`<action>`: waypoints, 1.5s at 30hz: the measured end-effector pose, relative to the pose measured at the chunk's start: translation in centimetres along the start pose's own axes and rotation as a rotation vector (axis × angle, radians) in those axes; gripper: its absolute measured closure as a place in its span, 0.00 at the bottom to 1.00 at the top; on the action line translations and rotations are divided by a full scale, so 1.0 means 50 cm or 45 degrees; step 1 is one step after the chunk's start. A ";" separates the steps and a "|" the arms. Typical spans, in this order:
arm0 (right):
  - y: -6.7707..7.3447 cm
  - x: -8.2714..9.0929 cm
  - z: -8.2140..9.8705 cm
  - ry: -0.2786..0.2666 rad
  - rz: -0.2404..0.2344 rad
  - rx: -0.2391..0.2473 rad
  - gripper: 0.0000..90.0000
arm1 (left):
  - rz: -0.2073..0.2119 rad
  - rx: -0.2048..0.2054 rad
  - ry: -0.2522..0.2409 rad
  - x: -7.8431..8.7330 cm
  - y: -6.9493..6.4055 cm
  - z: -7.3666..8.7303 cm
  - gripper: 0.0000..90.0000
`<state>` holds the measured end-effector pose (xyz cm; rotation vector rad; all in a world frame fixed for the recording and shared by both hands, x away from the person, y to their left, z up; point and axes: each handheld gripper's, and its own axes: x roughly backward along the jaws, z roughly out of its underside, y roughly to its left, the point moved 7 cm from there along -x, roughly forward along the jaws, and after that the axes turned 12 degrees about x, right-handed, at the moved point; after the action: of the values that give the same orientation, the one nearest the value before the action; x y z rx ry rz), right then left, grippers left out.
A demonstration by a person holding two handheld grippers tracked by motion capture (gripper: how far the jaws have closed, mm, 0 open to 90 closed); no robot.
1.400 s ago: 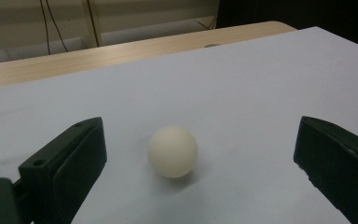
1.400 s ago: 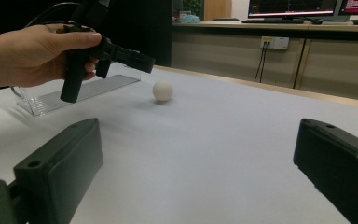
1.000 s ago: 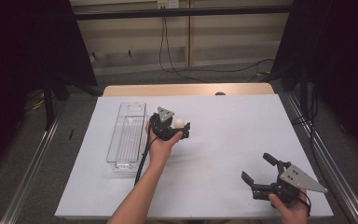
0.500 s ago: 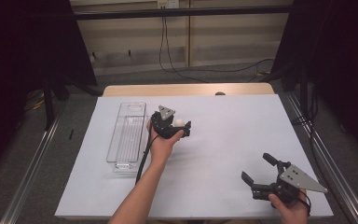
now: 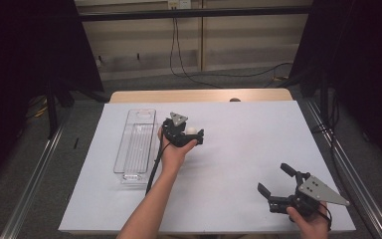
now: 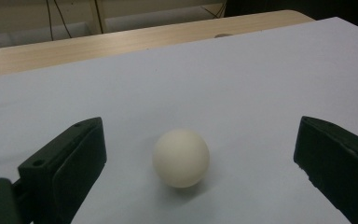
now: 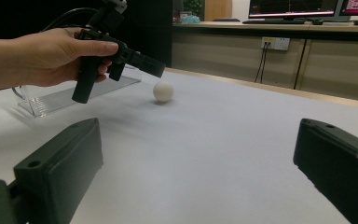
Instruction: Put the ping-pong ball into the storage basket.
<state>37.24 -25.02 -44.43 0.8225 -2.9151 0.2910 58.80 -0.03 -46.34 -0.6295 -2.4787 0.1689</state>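
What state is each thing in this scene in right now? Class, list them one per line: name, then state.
left gripper: open, jaws on either side of the ball without touching it.
right gripper: open, holding nothing, near the table's front right.
white ball: resting on the table, not gripped.
clear tray: lying flat on the table, looks empty.
table: covered by a white sheet.

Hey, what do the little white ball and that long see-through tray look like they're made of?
The ball looks like matte off-white plastic: smooth, no glare, possibly a ping-pong ball. The tray looks like clear hard plastic: the table surface shows through it, and it has a ribbed floor and glossy edges.
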 end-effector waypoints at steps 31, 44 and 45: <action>0.000 0.001 -0.001 -0.003 -0.002 0.002 0.01 | -0.031 0.054 0.060 -0.035 0.015 0.007 0.03; -0.001 0.001 -0.001 -0.005 -0.001 0.002 0.01 | -0.019 0.055 0.096 -0.047 0.014 0.017 0.05; -0.001 0.001 -0.001 -0.006 -0.005 0.008 0.01 | -0.019 0.047 0.099 -0.048 0.015 0.017 0.05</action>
<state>37.22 -25.10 -44.36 0.8309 -2.9179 0.2990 60.35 -0.47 -48.43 -0.5911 -2.3990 0.1810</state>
